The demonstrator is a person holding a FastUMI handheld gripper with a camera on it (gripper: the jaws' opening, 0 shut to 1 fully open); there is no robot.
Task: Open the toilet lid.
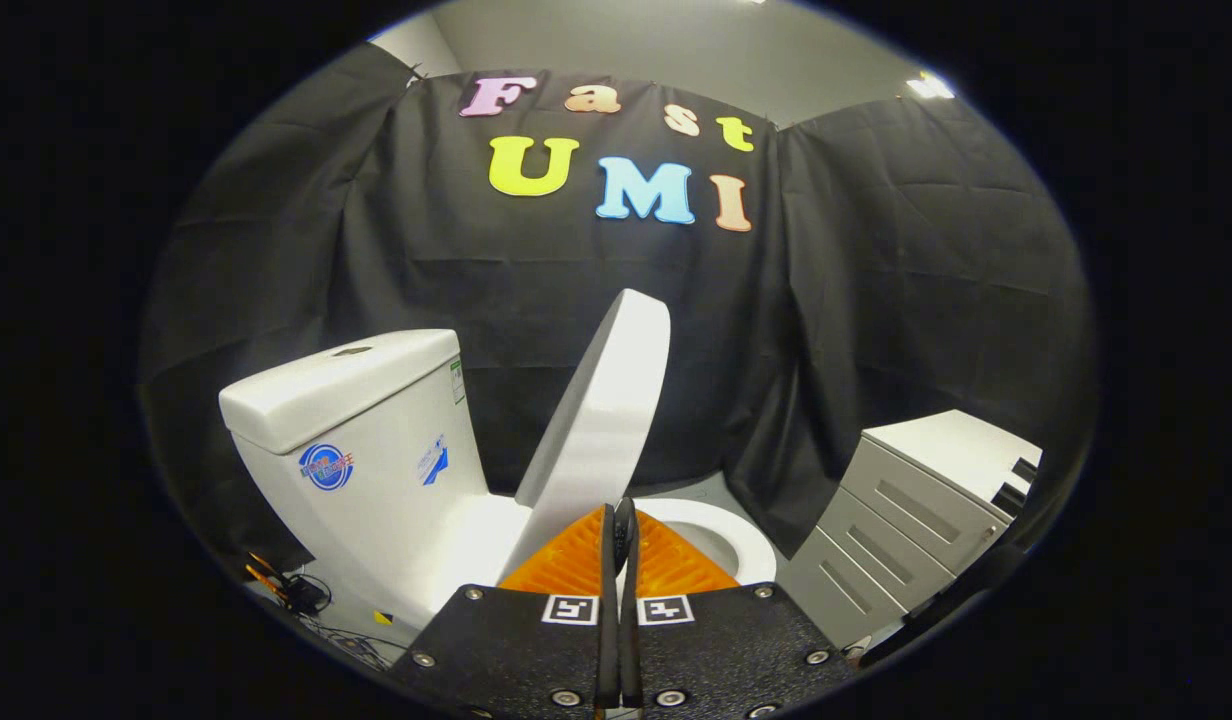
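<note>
1. Cables (306,600) lie on the floor beside the toilet's base.
2. Toilet tank (361,440), white, stickers on its side, stands left of the fingers.
3. Toilet lid (601,410) is raised, tilted nearly upright, just ahead of the fingers, its lower edge touching them.
4. Gripper (621,530) is clenched, fingers pressed together with nothing between.
5. Seat ring (741,540) is exposed beyond the fingers.
6. Drawer cabinet (916,520) stands right of the toilet.

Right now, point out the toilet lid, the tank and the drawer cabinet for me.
toilet lid (606,400), gripper view, on its raised outer face, just ahead of the shut fingers.
tank (376,470), gripper view, on its front wall.
drawer cabinet (906,510), gripper view, on a drawer front.
</note>
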